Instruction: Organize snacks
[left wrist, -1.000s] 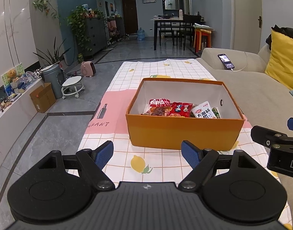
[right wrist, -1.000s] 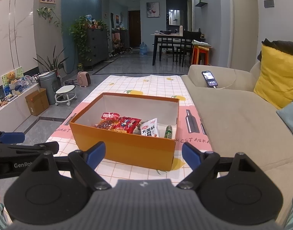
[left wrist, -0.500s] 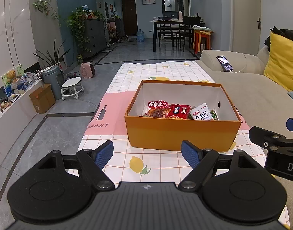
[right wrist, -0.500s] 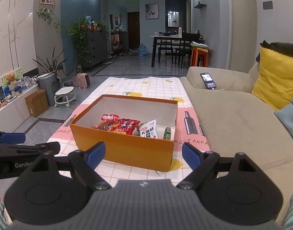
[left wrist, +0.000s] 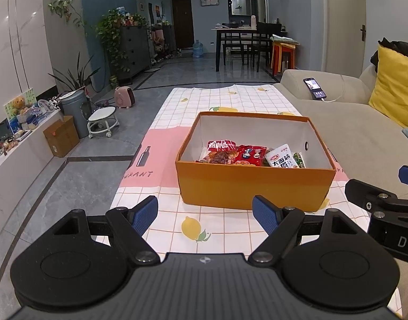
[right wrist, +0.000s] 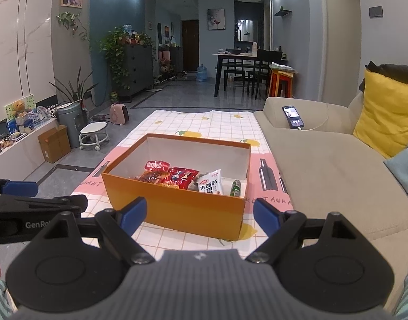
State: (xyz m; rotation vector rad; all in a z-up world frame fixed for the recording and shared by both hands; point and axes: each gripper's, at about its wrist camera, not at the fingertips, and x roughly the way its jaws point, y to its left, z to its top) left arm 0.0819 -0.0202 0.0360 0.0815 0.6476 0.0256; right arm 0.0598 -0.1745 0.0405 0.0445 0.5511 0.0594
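Left gripper [left wrist: 205, 214]: held low and level over the near end of the table, pointing forward at the orange box [left wrist: 253, 188], blue-padded fingers [left wrist: 145, 213] spread wide with nothing between them. Short of the box, not touching it; only a strip of checked tablecloth [left wrist: 225, 98] with a lemon print lying in the gap.

Right gripper [right wrist: 197, 216]: same posture, level and forward-facing, fingers [right wrist: 132, 216] parted wide and empty. Set to the right of the left one and beside it, each tool showing at the edge of the other's view: the left gripper's dark arm [right wrist: 36, 208] at the left border of the right wrist view. Also short of the box, aimed at its near right corner.

Box standing open-topped on the tablecloth, white inside, near wall facing both tools. Snacks lying on its floor toward the near side: a red packet [left wrist: 222, 145] at the left, a second red packet [left wrist: 250, 154] next to it, a white packet with dark lettering [left wrist: 281, 158] leaning upright, and a small green item [left wrist: 299, 160] at the right end, close to the right wall. Same row seen from the right wrist, white packet [right wrist: 210, 184] and green item [right wrist: 235, 188] nearest the right wall.

Beige sofa [right wrist: 323, 165] running along the table's right side, with a phone [right wrist: 293, 116] on its far arm and a yellow cushion [right wrist: 387, 112].
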